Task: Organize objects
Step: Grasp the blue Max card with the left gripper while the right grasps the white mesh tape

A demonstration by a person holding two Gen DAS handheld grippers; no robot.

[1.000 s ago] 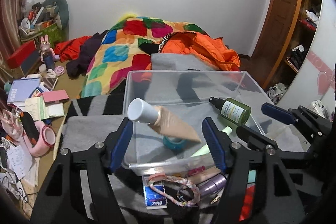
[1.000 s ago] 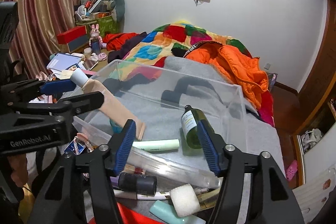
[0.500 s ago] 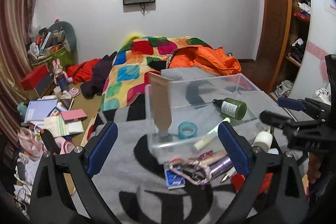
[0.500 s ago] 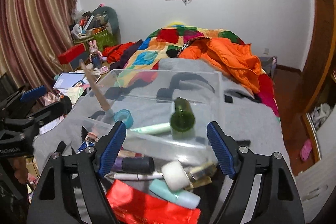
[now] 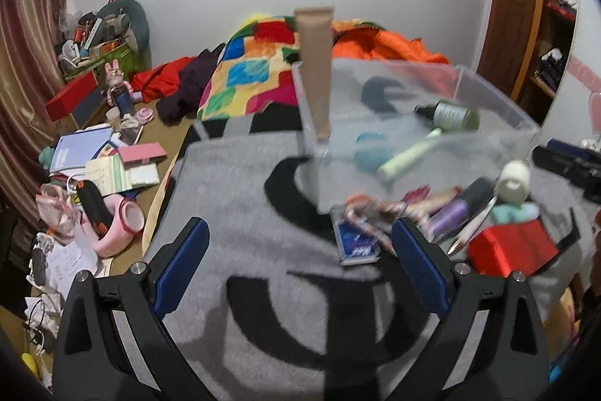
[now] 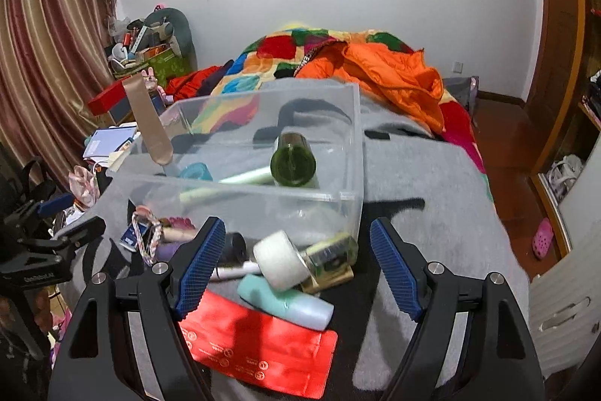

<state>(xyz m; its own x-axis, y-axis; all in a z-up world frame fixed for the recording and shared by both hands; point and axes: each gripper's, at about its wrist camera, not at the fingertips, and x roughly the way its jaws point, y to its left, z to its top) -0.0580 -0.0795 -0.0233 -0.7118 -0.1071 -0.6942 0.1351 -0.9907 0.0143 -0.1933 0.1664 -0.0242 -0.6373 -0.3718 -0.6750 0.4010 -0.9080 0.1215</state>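
Already released: beige tube (image 6: 148,123) propped cap-down in clear bin (image 6: 349,138), leaning on the wall at centre-left of the right wrist view, tall end well above the rim. Likely to topple out or slide flat from any knock to the bin. Green bottle (image 6: 293,158) lying inside at mid-frame beside pale green tube (image 6: 246,175) and teal tape roll (image 6: 195,171); round, so prone to rolling. Left gripper (image 5: 296,269) jaws just opened wide, empty, over grey blanket (image 5: 233,198). Right gripper (image 6: 296,269) jaws also just opened, empty, above loose pile at lower centre: white-capped bottle (image 6: 280,260), mint tube (image 6: 289,303), red packet (image 6: 263,348). Risk of pinching two at once or scattering neighbours.
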